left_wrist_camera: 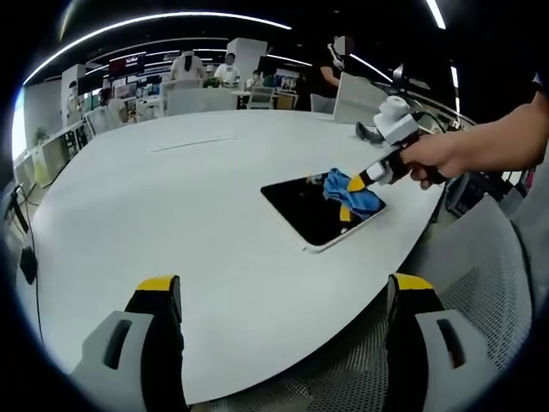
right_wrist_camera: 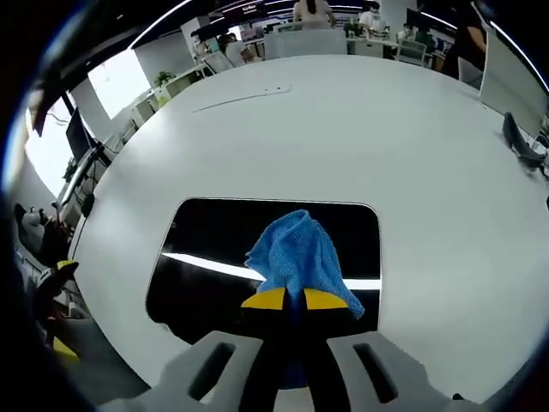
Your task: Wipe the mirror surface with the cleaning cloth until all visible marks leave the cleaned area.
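Blue cloth (right_wrist_camera: 296, 253) pinched in my right gripper (right_wrist_camera: 294, 299), on mirror (right_wrist_camera: 206, 249); no marks visible, wiping mid-way I'd guess; left gripper (left_wrist_camera: 283, 296) wide, idle.

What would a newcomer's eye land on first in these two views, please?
Probably the bright blue cleaning cloth, pinched in the right gripper and pressed on the dark mirror, which lies flat near the edge of the big white table. In the left gripper view, the left gripper hangs open above bare tabletop.
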### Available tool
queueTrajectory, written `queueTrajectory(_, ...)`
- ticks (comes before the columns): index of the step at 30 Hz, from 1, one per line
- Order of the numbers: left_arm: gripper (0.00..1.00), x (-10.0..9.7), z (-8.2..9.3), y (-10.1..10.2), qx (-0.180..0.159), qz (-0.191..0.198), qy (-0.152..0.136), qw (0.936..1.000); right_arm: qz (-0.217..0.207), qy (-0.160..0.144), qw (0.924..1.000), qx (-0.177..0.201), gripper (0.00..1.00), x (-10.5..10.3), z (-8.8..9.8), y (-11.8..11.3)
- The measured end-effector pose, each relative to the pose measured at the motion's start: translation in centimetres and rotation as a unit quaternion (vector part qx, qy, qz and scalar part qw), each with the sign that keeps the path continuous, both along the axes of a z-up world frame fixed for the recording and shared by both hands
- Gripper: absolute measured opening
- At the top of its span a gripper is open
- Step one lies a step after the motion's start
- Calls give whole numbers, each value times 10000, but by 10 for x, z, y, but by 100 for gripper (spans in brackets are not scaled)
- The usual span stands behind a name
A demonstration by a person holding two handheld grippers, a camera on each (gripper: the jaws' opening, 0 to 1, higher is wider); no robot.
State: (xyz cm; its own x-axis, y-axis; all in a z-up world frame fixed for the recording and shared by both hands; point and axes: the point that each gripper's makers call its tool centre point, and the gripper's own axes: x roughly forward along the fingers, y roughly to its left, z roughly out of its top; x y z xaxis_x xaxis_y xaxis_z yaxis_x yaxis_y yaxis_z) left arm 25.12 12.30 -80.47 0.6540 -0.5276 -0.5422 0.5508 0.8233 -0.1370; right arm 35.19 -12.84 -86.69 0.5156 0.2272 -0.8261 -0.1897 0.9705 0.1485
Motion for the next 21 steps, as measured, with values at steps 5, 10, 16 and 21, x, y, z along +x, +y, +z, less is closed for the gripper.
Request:
queueTrajectory(5, 99, -1, -1, 0, 44, -23, 20, 10000, -30, -5, 10000, 40, 0, -7, 0, 0)
queueTrajectory(10, 99, -2, -1, -1, 61, -78, 39, 9999, -59, 44, 9999, 95, 0, -21, 0, 1)
queueTrajectory(16, 99, -1, 0, -1, 97, -67, 2, 9999, -146, 128, 9996, 204, 0, -29, 0, 3)
queueTrajectory(21, 99, -2, 0, -2, 97, -83, 39, 9999, -145, 105, 9996, 226, 0, -34, 0, 3)
